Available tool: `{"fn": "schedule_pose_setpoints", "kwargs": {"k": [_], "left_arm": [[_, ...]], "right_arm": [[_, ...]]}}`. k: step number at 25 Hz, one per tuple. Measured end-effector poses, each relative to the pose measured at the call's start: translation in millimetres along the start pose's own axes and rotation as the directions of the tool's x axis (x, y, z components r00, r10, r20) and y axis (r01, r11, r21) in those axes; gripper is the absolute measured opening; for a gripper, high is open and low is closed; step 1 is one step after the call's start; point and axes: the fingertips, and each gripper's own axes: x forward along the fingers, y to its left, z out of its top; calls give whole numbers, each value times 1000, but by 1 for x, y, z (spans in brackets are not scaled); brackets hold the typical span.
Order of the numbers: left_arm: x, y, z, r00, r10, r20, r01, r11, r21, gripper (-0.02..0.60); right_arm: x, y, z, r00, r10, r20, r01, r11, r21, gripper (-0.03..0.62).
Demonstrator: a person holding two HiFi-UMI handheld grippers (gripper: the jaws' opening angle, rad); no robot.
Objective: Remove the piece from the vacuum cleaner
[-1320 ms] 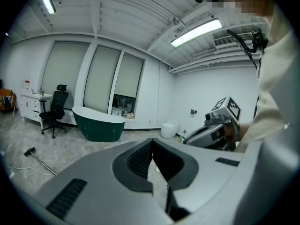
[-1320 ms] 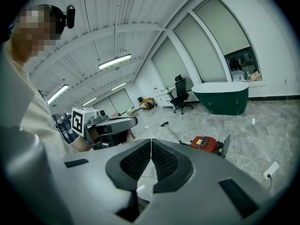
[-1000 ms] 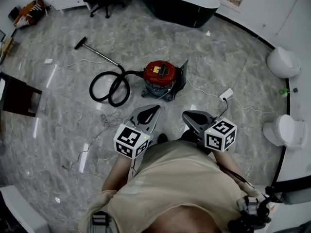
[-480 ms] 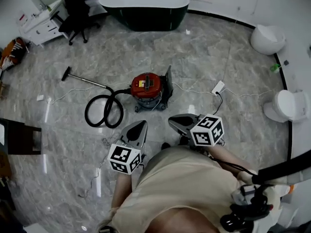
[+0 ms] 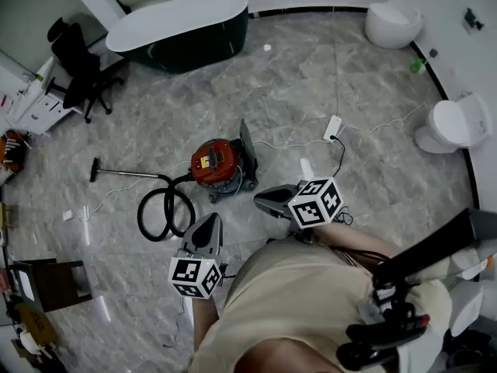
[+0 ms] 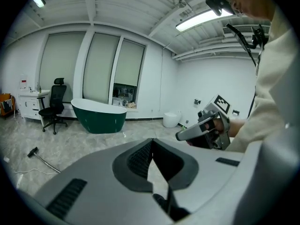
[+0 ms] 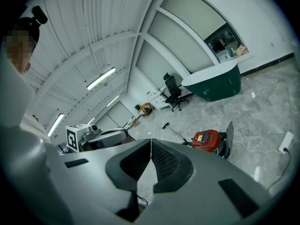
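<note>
The red canister vacuum cleaner [image 5: 214,164] stands on the marble floor with a dark panel [image 5: 248,155] upright at its right side. Its black hose [image 5: 165,210] loops to the left and runs into a wand [image 5: 124,174]. My left gripper [image 5: 208,225] and right gripper [image 5: 262,200] hang in front of my body, short of the vacuum, both shut and empty. In the right gripper view the vacuum [image 7: 209,138] lies beyond the shut right gripper [image 7: 151,142], with the left gripper [image 7: 101,137] off to the side. The left gripper view shows its own gripper [image 6: 151,142] shut.
A dark green bathtub [image 5: 182,29] and a black office chair [image 5: 78,68] stand at the back. Two white toilets [image 5: 454,123] line the right wall. A power strip [image 5: 332,127] and white cables lie right of the vacuum. A dark stool [image 5: 46,284] is at the left.
The head view has swung, so the vacuum now sits lower and further left in it. Both grippers stay shut and empty, and the left one has dropped lower.
</note>
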Motion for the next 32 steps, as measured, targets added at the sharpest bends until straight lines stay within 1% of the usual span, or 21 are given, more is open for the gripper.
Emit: {"fn": "schedule_pose_setpoints", "kwargs": {"k": [4,6,9,11,17,20,23,27,32], "left_arm": [[41,-9,24,999,-37,-25,38,999,25,-6],[60,-14,29,998,-46,-44,47,998,32,-6],[76,-14,31,997,-19,-69,22,999,37,-6],[85,-12,33,997,8,-82,-5,999,34,-6],[112,-15,44,990,98,-103,-96,995,22,-6],[125,-16,50,983,142,-120,-141,990,17,-6],[147,-19,59,975,175,-138,-173,985,24,-6],[165,-22,61,967,192,-169,-188,981,37,-6],[173,-25,59,962,175,-209,-163,984,76,-6]], "right_arm": [[-15,-24,22,999,23,24,-25,998,64,3],[-22,-40,30,999,29,36,-33,994,100,3],[-25,-62,37,997,54,48,-60,987,148,3],[-25,-75,40,997,71,39,-77,984,161,3],[-29,-99,60,987,162,-18,-158,979,129,3],[-31,-110,72,979,201,-44,-195,975,102,3],[-37,-131,85,970,232,-70,-225,970,95,3],[-41,-151,93,965,250,-85,-242,966,91,3],[-49,-159,88,970,234,-67,-227,970,90,3]]}}
